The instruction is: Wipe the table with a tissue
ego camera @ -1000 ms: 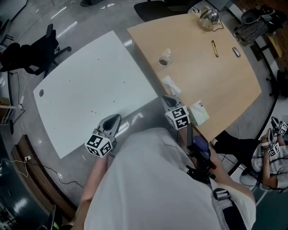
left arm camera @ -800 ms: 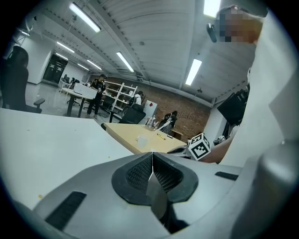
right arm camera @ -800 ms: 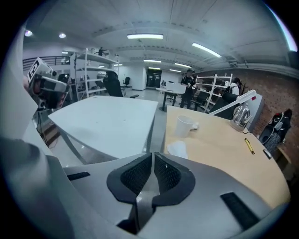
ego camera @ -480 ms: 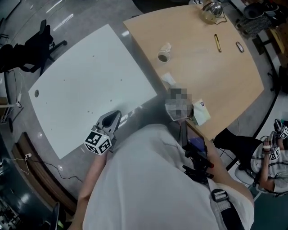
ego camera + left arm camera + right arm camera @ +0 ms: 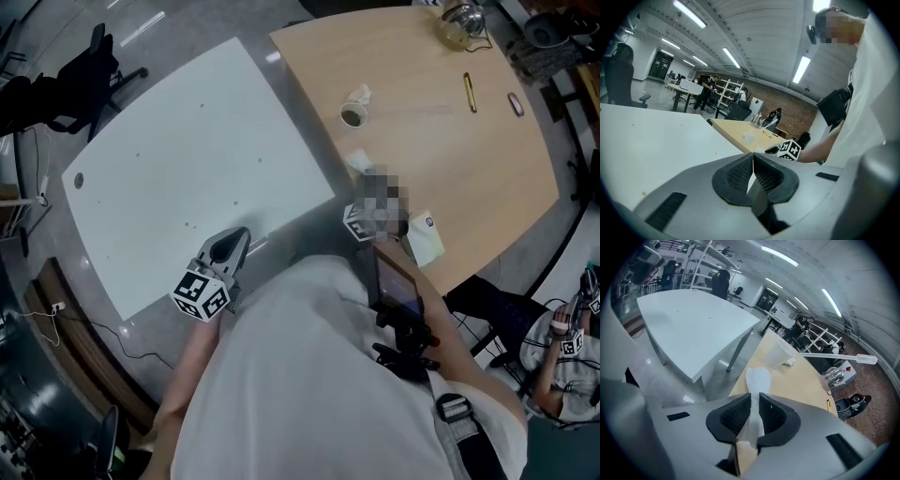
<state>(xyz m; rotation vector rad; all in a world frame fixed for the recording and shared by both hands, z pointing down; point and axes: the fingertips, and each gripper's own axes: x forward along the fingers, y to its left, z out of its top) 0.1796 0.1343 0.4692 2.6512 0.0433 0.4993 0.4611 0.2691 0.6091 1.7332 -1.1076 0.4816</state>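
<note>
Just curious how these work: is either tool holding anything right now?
The right tool grips the tissue by its near end; the left tool is shut, empty.

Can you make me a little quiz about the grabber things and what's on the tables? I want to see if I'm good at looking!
1. True or false: the left gripper is holding something.
2. Pick one: what is pinched between the jaws of the right gripper? A) a sponge B) a white tissue C) a spoon
3. Fill the gap: the cup is on the table made of ____.

Key: 1 false, its jaws are shut with nothing between them; 2 B; 3 wood.
</note>
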